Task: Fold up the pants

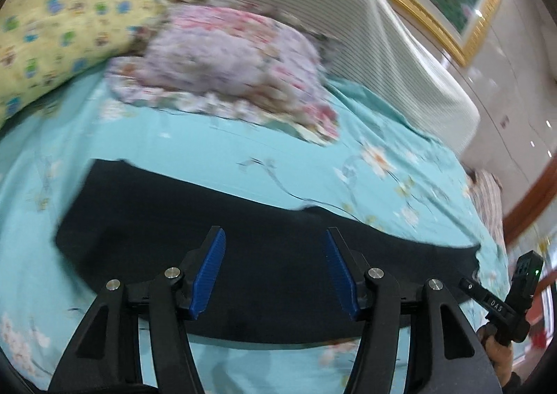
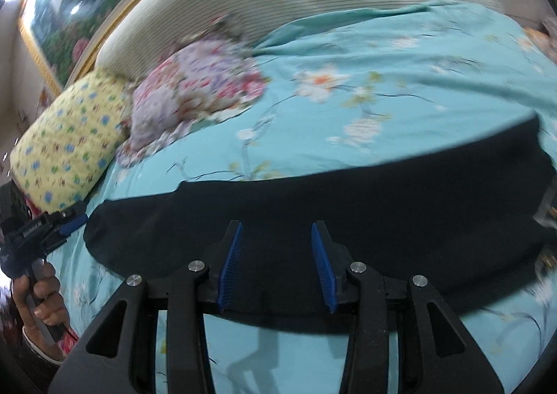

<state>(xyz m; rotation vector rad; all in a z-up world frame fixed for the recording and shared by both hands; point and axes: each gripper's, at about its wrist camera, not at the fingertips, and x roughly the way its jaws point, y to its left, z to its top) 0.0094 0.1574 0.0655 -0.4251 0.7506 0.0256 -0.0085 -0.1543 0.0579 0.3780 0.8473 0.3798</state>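
The dark navy fabric pants (image 1: 216, 220) lie flat on the bed as one long band, spread crosswise beneath and just ahead of both claws, apparently doubled leg over leg, though the blur leaves the layers uncertain. The left claw (image 1: 275, 275) hovers over the middle of the band with its blue ribbed pads apart and nothing between them; no cloth is lifted toward it. The right claw (image 2: 276, 265) likewise stands parted over the pants (image 2: 348, 213), gripping nothing. Seen from the right wrist, the left claw (image 2: 75, 220) sits beside the band's left end, carried by a hand (image 2: 38, 293); seen from the left wrist, the right claw's body shows at the band's right end. Judgement: a lengthwise fold looks complete and released, and the crosswise fold is next. That move calls for each claw to drop to an edge at one end of the band, pinch all layers together, and carry that end over onto the other without dragging the lower layer. Beyond the pants lies the turquoise floral bedsheet (image 1: 278, 157); farther ahead of the claws rest a pink-and-lilac floral pillow (image 1: 222, 67), a yellow patterned pillow (image 1: 62, 18) and a cream ribbed headboard (image 1: 348, 18).
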